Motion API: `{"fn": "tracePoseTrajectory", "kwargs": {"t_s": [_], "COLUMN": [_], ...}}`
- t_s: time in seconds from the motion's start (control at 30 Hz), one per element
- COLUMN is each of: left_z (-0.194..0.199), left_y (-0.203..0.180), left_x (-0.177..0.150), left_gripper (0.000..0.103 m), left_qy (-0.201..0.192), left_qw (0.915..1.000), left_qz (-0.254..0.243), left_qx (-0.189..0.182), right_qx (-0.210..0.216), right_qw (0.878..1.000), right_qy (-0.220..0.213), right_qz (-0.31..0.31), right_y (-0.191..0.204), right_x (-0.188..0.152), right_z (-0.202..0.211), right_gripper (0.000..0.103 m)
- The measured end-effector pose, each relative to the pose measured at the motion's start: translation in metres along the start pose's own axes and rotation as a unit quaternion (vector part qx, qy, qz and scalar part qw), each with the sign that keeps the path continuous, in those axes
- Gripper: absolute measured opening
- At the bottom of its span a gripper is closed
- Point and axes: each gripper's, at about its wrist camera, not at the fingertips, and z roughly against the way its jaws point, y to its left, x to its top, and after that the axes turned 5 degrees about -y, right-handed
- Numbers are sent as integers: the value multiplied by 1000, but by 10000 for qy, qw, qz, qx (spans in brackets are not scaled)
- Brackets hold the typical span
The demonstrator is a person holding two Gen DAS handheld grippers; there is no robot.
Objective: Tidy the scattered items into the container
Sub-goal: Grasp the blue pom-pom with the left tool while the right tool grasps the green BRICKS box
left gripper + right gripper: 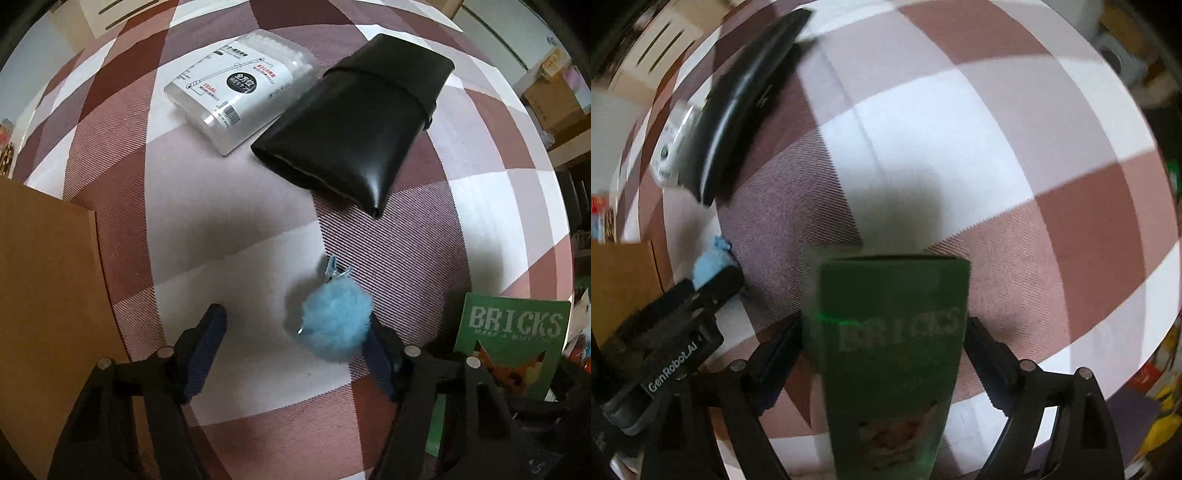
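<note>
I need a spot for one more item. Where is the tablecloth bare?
Bare cloth lies between the cardboard box and the blue pompom, below the swab box. More lies beyond the green bricks box. It is crowded around the black pouch.

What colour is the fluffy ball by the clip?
The fluffy pompom ball is light blue, clearest in the left wrist view.

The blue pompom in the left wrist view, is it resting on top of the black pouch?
No, the blue pompom lies on the checkered cloth apart from the black pouch, down near the left gripper's jaws.
</note>
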Motion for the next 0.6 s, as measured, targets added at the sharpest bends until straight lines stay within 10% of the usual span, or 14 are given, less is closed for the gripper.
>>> {"fn": "tracePoseTrajectory", "kwargs": {"t_s": [0.17,0.3,0.6], "left_z": [5,8,20], "left_y": [3,7,15], "left_x": [-1,-3,-8], "left_gripper": [52,43,29], "left_qy": [40,70,58], "left_qw": [9999,9997,9988], "left_qz": [43,110,246], "left_qx": [-132,-227,-415], "right_qx": [20,350,761], "right_qw": [9994,9983,9966], "right_qy": [81,43,-258], "right_qz": [334,455,188], "right_y": [0,-6,-40], "right_x": [-7,-9,-7], "right_z": [-3,4,42], "right_gripper": [80,48,43]}}
